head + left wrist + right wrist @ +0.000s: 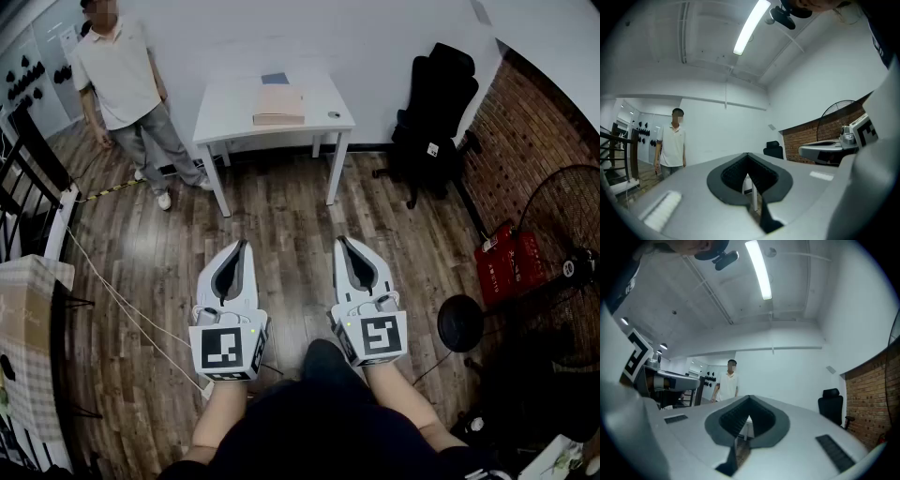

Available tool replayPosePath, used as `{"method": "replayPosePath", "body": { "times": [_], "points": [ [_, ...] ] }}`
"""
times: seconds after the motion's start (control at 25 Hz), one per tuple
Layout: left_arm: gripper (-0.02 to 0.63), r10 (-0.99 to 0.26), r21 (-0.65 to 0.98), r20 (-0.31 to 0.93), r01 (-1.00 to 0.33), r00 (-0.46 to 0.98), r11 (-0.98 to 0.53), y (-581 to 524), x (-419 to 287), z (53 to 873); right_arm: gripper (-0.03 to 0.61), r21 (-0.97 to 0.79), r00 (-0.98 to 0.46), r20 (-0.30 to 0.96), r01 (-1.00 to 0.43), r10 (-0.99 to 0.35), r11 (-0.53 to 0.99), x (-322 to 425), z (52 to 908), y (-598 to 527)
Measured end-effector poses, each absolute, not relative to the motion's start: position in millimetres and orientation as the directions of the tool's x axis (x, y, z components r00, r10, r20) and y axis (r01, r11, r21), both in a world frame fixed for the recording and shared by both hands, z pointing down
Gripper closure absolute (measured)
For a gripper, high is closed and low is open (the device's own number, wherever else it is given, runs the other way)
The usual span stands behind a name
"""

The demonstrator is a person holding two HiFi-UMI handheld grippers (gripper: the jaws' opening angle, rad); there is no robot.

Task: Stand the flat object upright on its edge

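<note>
In the head view, I have the left hand-held gripper [240,251] and the right hand-held gripper [345,246] side by side above the wooden floor [281,244], tips pointing forward. Each has its jaws together, with nothing between them. Well ahead of both, between their lines, stands the white surface [225,112]. The flat tan box [278,103] lies flat on its broad side there, well apart from either tip. A small blue thing [275,79] sits just beyond the box. A person [122,75] stands ahead to the left of the left hand-held gripper, and a black office chair [436,103] stands ahead to the right of the right one.

In the left gripper view, the left hand-held gripper [747,155] is closed and empty. The person [674,140] is ahead to its left, the chair [773,150] ahead to its right.

In the right gripper view, the right hand-held gripper [749,398] is likewise closed on nothing. The person [729,380] is ahead and slightly left, the chair [830,406] off to its right.
</note>
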State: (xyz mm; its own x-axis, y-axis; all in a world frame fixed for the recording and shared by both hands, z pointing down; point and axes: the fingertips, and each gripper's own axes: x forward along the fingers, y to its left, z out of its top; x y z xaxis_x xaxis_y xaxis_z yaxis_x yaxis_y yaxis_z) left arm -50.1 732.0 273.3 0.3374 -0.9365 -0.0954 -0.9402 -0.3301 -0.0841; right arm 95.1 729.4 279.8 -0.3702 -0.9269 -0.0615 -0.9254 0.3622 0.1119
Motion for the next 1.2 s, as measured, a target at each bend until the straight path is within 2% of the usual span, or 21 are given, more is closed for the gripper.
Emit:
{"method": "replayPosePath", "body": {
  "times": [0.16, 0.36, 0.52, 0.56, 0.64, 0.8, 1.2],
  "points": [
    [0.616, -0.935, -0.078, -0.084, -0.938, 0.343, -0.337, 710, -53, 279, 0.566, 0.138, -0.402, -0.154, -0.913, -0.903, 0.383, 91, 278, 708],
    [0.611, -0.923, -0.063, -0.074, -0.925, 0.379, -0.374, 668, -50, 288, 0.565, 0.100, -0.415, -0.136, -0.909, -0.900, 0.404, 89, 290, 664],
    [0.550, -0.916, -0.059, -0.065, -0.917, 0.397, -0.394, 623, -47, 294, 0.563, 0.077, -0.418, -0.123, -0.908, -0.900, 0.411, 93, 299, 616],
    [0.535, -0.914, -0.056, -0.065, -0.916, 0.400, -0.397, 610, -47, 294, 0.559, 0.074, -0.418, -0.119, -0.908, -0.901, 0.412, 94, 300, 603],
    [0.521, -0.915, -0.047, -0.074, -0.918, 0.397, -0.394, 581, -48, 290, 0.485, 0.076, -0.422, -0.107, -0.906, -0.900, 0.416, 97, 302, 574],
    [0.482, -0.915, -0.027, -0.094, -0.920, 0.391, -0.390, 519, -46, 283, 0.471, 0.077, -0.429, -0.092, -0.903, -0.899, 0.423, 102, 302, 512],
    [0.471, -0.918, -0.021, -0.117, -0.926, 0.378, -0.378, 382, -27, 276, 0.439, 0.064, -0.477, -0.076, -0.878, -0.875, 0.473, 114, 304, 362]
  ]
}}
